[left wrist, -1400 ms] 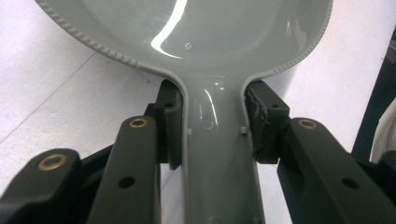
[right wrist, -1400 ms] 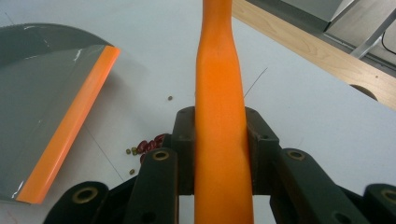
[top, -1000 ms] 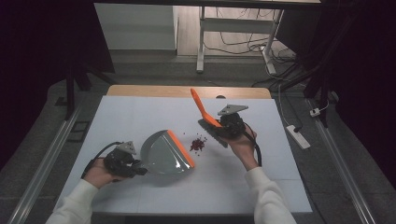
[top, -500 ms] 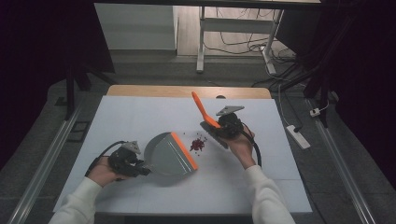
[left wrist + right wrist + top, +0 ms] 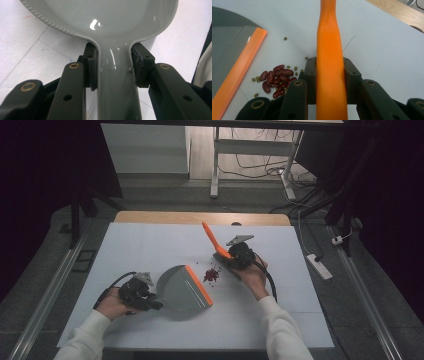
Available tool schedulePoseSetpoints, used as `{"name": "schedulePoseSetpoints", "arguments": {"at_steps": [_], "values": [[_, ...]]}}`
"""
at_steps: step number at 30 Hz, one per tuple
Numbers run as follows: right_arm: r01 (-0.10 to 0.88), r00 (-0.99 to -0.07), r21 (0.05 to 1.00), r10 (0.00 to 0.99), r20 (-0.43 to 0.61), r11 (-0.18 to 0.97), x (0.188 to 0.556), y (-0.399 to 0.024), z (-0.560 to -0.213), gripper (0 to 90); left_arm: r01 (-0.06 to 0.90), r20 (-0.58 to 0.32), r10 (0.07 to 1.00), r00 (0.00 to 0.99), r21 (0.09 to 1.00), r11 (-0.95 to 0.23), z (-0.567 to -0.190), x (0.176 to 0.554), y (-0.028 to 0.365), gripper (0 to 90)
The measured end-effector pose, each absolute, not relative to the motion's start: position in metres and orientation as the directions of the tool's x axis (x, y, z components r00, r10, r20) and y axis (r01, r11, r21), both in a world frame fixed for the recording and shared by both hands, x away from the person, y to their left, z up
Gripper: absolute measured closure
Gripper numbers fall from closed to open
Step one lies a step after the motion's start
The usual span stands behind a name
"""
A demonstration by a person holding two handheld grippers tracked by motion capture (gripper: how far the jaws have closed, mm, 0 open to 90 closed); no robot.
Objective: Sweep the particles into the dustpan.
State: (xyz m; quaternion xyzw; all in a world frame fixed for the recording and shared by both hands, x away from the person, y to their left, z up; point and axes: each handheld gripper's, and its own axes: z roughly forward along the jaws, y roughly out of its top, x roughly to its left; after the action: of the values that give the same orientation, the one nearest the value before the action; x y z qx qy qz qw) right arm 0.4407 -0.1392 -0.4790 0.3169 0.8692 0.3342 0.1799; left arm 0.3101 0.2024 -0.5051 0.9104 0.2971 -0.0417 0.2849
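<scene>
Two tools were in my grip at this moment. I saw the grey dustpan [image 5: 182, 288] lying flat on the white table [image 5: 150, 240], near my side, its orange lip [image 5: 199, 285] turned toward the small pile of red beans [image 5: 212, 274]. Its pan was smooth and shiny, with a ribbed rim, and it narrowed into a grey handle [image 5: 117, 82]. The beans were dark red, mixed with a few small green ones, and they lay just beside the orange lip, not touching it as far as I could tell.

My left gripper [image 5: 137, 292] was clamped on the dustpan handle; in the left gripper view the two pads pressed on both sides of the handle, right where it meets the pan.

My right gripper [image 5: 239, 255] was clamped on the orange brush handle [image 5: 329, 62], which rose tilted away from me in the high view. The pads sat tight on both its sides, and the beans lay just left of the jaws in the right gripper view.
</scene>
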Motion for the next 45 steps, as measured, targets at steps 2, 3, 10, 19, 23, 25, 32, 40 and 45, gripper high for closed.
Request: {"name": "schedulePoseSetpoints", "arguments": {"at_steps": [2, 3, 10, 19, 23, 25, 32, 40, 45], "values": [[0.430, -0.734, 0.694, 0.672, -0.104, 0.577, 0.441, -0.138, -0.481, 70.0, 0.567, -0.249, 0.518, 0.818, 0.493, -0.659, -0.505, 0.310, 0.202, 61.3], [0.432, -0.735, 0.692, 0.670, -0.101, 0.578, 0.442, -0.137, -0.482, 70.0, 0.567, -0.249, 0.518, 0.819, 0.493, -0.660, -0.505, 0.310, 0.202, 61.3], [0.421, -0.744, 0.688, 0.659, -0.110, 0.591, 0.441, -0.132, -0.483, 70.0, 0.576, -0.260, 0.521, 0.813, 0.490, -0.655, -0.507, 0.311, 0.202, 61.3], [0.403, -0.758, 0.685, 0.641, -0.121, 0.606, 0.438, -0.123, -0.485, 70.0, 0.580, -0.263, 0.524, 0.810, 0.487, -0.653, -0.507, 0.311, 0.201, 61.3], [0.398, -0.763, 0.683, 0.635, -0.125, 0.613, 0.436, -0.119, -0.485, 70.0, 0.581, -0.263, 0.525, 0.809, 0.486, -0.652, -0.507, 0.311, 0.200, 61.3], [0.397, -0.764, 0.680, 0.633, -0.128, 0.617, 0.435, -0.118, -0.485, 70.0, 0.582, -0.264, 0.525, 0.809, 0.486, -0.652, -0.507, 0.311, 0.200, 61.3], [0.389, -0.771, 0.678, 0.623, -0.130, 0.623, 0.434, -0.116, -0.485, 70.0, 0.581, -0.266, 0.523, 0.809, 0.487, -0.652, -0.507, 0.311, 0.200, 61.3], [0.379, -0.781, 0.672, 0.609, -0.136, 0.637, 0.428, -0.109, -0.485, 70.0, 0.582, -0.266, 0.524, 0.809, 0.487, -0.651, -0.508, 0.311, 0.200, 61.3], [0.368, -0.794, 0.671, 0.593, -0.133, 0.643, 0.425, -0.105, -0.485, 70.0, 0.583, -0.267, 0.525, 0.808, 0.487, -0.651, -0.507, 0.311, 0.200, 61.3]]}}
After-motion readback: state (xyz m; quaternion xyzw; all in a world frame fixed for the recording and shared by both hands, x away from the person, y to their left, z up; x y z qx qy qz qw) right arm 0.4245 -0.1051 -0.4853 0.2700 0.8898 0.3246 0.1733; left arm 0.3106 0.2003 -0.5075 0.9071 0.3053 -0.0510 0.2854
